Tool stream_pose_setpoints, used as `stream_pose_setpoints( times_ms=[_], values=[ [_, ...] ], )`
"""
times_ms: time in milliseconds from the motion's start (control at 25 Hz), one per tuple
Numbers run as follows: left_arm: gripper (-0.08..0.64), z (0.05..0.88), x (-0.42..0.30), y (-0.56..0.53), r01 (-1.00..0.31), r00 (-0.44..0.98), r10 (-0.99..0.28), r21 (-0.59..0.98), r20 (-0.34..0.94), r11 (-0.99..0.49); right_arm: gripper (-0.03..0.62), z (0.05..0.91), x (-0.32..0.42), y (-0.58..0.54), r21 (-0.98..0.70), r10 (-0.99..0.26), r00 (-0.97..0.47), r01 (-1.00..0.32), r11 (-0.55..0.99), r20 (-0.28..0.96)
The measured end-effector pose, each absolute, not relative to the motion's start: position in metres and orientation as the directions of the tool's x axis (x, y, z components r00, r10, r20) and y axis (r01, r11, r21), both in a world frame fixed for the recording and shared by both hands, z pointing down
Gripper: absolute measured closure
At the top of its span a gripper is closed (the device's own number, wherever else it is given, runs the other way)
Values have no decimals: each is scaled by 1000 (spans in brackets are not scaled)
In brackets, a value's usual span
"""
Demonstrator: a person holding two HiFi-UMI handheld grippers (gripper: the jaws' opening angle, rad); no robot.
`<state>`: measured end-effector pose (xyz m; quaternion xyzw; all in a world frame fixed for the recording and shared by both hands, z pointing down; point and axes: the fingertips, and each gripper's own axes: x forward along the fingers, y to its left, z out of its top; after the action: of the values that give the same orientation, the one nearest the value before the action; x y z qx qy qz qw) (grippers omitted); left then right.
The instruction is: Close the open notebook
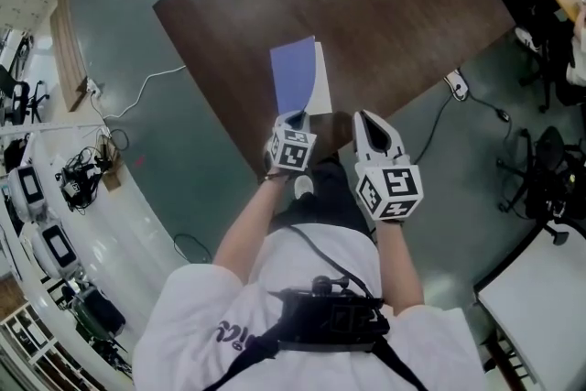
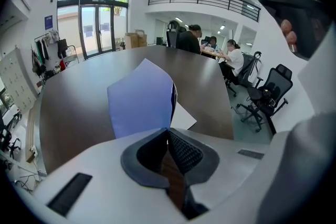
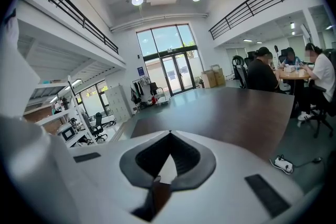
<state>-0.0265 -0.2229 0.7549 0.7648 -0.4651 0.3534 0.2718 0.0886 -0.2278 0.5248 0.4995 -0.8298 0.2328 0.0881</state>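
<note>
The notebook lies near the front edge of the dark brown table (image 1: 394, 23). Its blue cover (image 1: 294, 74) is lifted and tilts over a white page (image 1: 321, 92). My left gripper (image 1: 295, 116) sits at the cover's near edge with its jaws shut on that edge. In the left gripper view the blue cover (image 2: 140, 102) rises straight from the fingertips of the left gripper (image 2: 168, 130), and the white page (image 2: 182, 118) shows beside it on the right. My right gripper (image 1: 363, 116) hovers just right of the notebook, shut and holding nothing. In its own view the right gripper (image 3: 169, 134) points across bare tabletop.
The table's front corner lies under both grippers. A power strip (image 1: 457, 84) with its cable lies on the floor to the right, beside office chairs (image 1: 549, 165) and a white table (image 1: 540, 298). People sit at a far table (image 2: 212, 45).
</note>
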Motion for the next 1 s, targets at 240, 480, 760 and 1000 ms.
stream_pose_setpoints(
  times_ms=[240,480,760,1000],
  values=[
    [548,764,-21,-224,-886,314,-476,73,821,-458,601,532,93,-226,-306,-789,-475,-875,376,390],
    [548,772,-18,-220,-863,280,-391,52,877,-503,601,534,95,-223,-309,-790,-471,-877,369,393],
    [547,776,-11,-219,-849,278,-320,76,906,-523,601,534,103,-222,-310,-795,-458,-882,354,397],
    [546,772,-9,-225,-839,293,-303,91,907,-537,601,533,105,-225,-312,-796,-457,-883,351,397]
  ],
)
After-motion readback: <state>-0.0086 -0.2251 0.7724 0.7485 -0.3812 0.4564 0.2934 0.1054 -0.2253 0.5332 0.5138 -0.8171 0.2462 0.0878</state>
